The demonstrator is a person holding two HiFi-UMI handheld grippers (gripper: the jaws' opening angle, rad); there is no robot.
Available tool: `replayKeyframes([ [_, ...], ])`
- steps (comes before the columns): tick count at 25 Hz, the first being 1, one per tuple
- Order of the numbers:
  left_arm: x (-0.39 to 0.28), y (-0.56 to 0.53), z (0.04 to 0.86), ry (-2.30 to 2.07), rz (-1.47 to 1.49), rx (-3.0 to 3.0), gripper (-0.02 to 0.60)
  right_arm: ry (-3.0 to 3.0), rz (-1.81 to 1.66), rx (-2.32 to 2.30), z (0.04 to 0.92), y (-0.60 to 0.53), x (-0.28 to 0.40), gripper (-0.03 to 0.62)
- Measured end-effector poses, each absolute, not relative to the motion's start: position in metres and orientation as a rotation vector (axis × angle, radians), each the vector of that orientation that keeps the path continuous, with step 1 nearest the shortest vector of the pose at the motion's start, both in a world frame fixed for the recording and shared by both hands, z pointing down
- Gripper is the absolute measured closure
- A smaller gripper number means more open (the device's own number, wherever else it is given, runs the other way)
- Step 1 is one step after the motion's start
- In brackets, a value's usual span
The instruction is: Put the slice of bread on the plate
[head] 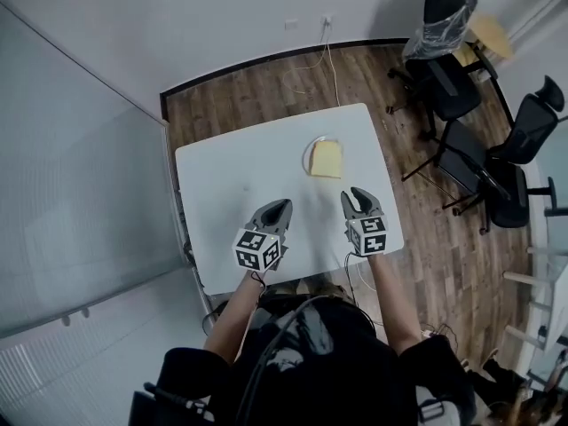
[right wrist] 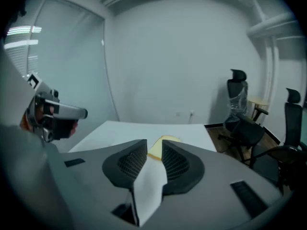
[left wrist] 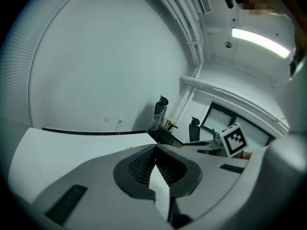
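A slice of bread [head: 327, 159] lies on a plate [head: 314, 143] at the far right part of the white table [head: 240, 167]. My right gripper [head: 355, 195] hovers just in front of the plate, its jaws a narrow gap apart with nothing between them. In the right gripper view the bread [right wrist: 165, 140] shows through that gap [right wrist: 154, 146]. My left gripper [head: 284, 204] hangs over the table's middle, left of the bread, shut and empty. Its pads meet at the tips in the left gripper view [left wrist: 156, 148].
Black office chairs [head: 448, 51] [head: 524, 140] stand on the wood floor to the right of the table. A white cable [head: 324, 56] runs from the wall socket toward the table. A glass partition [head: 80, 176] lines the left side.
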State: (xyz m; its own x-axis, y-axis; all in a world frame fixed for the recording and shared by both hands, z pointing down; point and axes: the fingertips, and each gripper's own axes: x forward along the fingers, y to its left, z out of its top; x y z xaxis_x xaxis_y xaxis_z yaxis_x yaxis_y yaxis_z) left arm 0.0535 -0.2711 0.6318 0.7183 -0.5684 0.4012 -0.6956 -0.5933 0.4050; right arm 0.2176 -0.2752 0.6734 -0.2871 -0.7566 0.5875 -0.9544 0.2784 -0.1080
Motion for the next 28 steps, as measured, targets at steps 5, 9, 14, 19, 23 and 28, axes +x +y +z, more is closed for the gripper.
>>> replayKeyframes([
  [5, 0.065, -0.263, 0.595, -0.985, 0.306, 2.486, 0.58, -2.195, 0.643, 1.829, 0.599, -0.23, 0.254, 0.551],
  [9, 0.073, -0.251, 0.564, -1.027, 0.305, 2.556, 0.58, -2.179, 0.525, 1.902, 0.561, -0.201, 0.265, 0.586],
  [14, 0.075, -0.236, 0.541, -1.033, 0.274, 2.607, 0.58, -2.213, 0.57, 1.96, 0.549, -0.185, 0.273, 0.586],
  [19, 0.074, -0.227, 0.537, -1.04, 0.283, 2.614, 0.58, -2.193, 0.5, 1.969, 0.534, -0.179, 0.276, 0.586],
  [23, 0.074, -0.226, 0.537, -1.055, 0.29, 2.62, 0.58, -2.186, 0.486, 1.988, 0.529, -0.177, 0.281, 0.586],
  [28, 0.073, -0.222, 0.53, -1.075, 0.283, 2.624, 0.58, -2.205, 0.468, 1.976, 0.52, -0.171, 0.278, 0.586],
])
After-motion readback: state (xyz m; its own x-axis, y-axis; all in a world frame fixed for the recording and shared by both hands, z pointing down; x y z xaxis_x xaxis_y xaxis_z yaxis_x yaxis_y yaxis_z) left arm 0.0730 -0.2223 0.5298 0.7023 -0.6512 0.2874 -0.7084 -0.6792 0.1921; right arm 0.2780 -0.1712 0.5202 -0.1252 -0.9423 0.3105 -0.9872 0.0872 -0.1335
